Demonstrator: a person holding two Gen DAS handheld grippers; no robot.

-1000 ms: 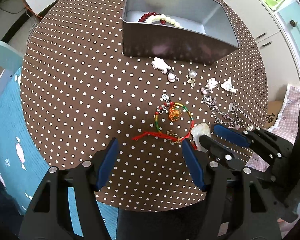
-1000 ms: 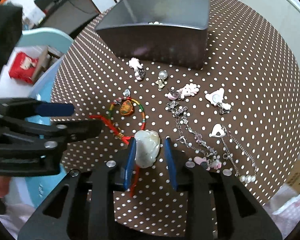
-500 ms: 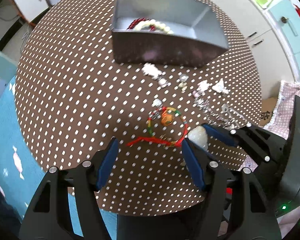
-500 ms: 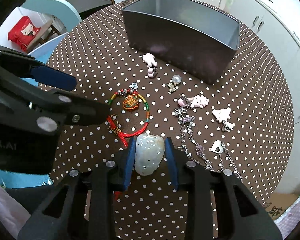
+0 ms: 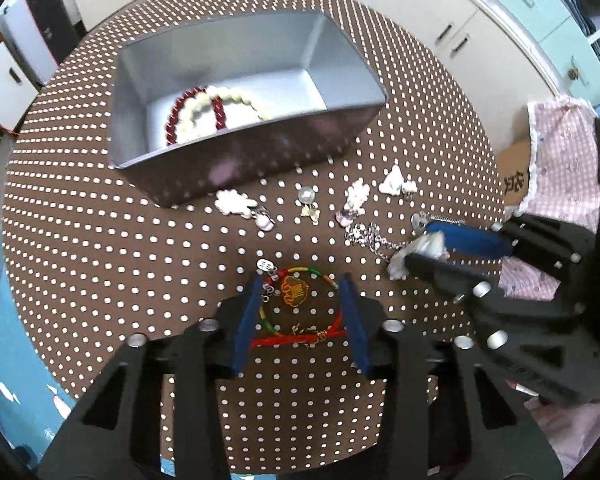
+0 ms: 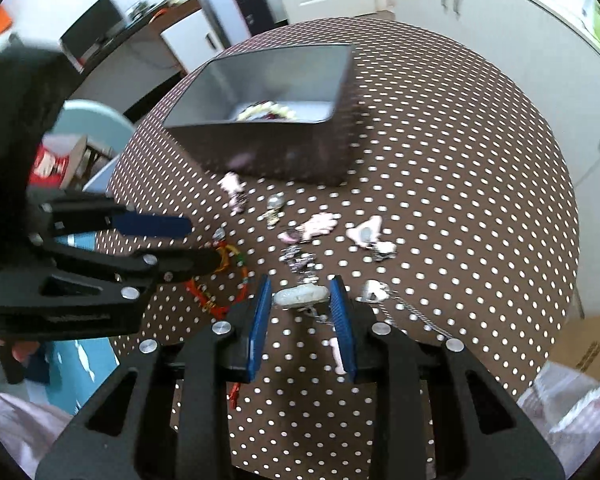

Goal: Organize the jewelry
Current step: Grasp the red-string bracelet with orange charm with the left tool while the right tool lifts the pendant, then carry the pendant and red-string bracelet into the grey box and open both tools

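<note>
From the left wrist view, the grey rectangular metal tin (image 5: pixel 236 80) on the brown white-dotted round table (image 5: pixel 80 240) already holds a dark red bead bracelet (image 5: pixel 180 108) and a cream bead bracelet (image 5: pixel 224 100), so part of the sorting looks done. Much is left outside: a white cloud-shaped charm (image 5: pixel 232 202), a pearl charm with a gold leaf (image 5: pixel 307 200), two more white charms (image 5: pixel 394 180), and a silver chain (image 5: pixel 370 236). The left hand-held gripper (image 5: pixel 300 280) hangs with its blue pads apart, straddling the red, yellow and green cord bracelet with an orange pendant (image 5: pixel 296 304) without pinching it. At right, the right hand-held gripper (image 5: pixel 420 246) is clamped on a pale jade-like stone pendant (image 5: pixel 424 248).

From the right wrist view, the stone pendant (image 6: pixel 300 295) sits crosswise between the blue pads (image 6: pixel 260 320), gripped at both ends and seemingly raised off the table (image 6: pixel 460 200), well short of the tin (image 6: pixel 268 152). The cord bracelet (image 6: pixel 220 280) lies beside the left hand-held gripper (image 6: pixel 180 240). By my judgement the task is under halfway: the pendant needs carrying to the tin, then the bracelet, charms and chain follow.
</note>
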